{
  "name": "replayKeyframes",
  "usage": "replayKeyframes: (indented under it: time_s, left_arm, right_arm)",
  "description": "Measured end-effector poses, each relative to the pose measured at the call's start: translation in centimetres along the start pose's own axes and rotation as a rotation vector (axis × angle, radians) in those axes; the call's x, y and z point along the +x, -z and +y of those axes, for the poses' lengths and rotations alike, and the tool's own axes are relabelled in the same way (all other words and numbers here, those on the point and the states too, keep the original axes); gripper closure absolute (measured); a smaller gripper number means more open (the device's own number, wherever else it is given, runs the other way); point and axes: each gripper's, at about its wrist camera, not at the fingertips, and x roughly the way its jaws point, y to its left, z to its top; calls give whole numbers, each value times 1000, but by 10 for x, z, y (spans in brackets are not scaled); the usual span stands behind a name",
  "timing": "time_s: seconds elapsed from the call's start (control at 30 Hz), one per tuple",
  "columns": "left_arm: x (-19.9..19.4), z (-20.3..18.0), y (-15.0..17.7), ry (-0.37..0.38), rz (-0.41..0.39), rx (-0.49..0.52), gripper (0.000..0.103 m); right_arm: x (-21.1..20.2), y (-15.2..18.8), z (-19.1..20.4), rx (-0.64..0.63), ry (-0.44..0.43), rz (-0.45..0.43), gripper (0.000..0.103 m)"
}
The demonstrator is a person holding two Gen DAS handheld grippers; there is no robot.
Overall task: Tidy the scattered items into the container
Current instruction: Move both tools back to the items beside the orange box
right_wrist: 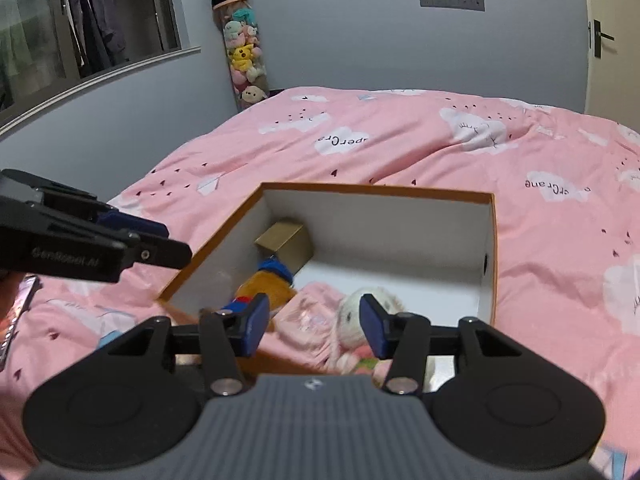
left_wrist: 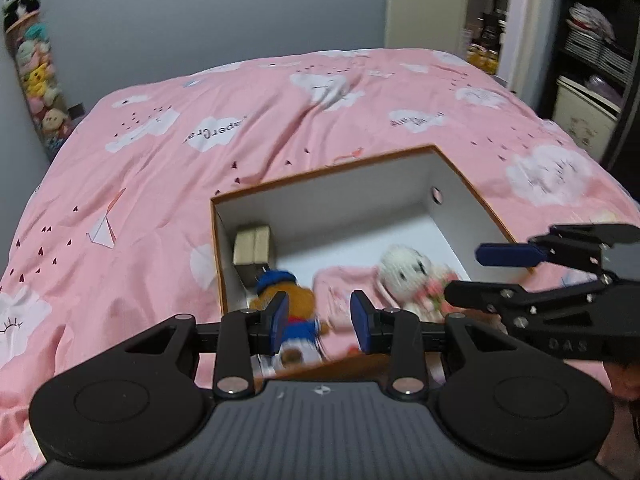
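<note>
Toys lie inside the box (left_wrist: 472, 196): duck plush (left_wrist: 288, 296), white bunny (left_wrist: 404, 272), cardboard block (left_wrist: 252, 244). Left gripper (left_wrist: 320, 318) and right gripper (right_wrist: 314, 326) both gape wide, holding nothing, at its near edge.

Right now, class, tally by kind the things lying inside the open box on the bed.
Plush toys: 2, the brown doll with the blue cap and the white bunny
Small cardboard boxes: 1
Pink pouches: 1
Total: 4

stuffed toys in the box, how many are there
2. An orange plush with a blue cap lies near the left wall, below the cardboard block. A white crocheted bunny lies right of it, beside the pink cloth. Others may be hidden behind the grippers.
</note>
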Motion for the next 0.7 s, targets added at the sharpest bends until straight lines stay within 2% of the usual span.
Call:
replayKeyframes:
  time_s: [0.17,0.43,0.47,0.57,0.7]
  left_arm:
    - [-15,-12,39,30,39,56,63]
    - [-15,-23,92,80,122,71,63]
    - [-16,-25,98,85,130,88,63]
    - [-19,-33,110,83,135,149,50]
    - [-24,-43,122,79,139,222,49]
  right_arm:
    - [-19,33,18,-2,-49,68,55]
    - [-24,88,41,-37,-22,229,55]
    - [-23,92,43,-38,-13,241,55]
    - [-21,101,46,-41,11,271,55]
    - [-18,107,45,-48,34,296,55]
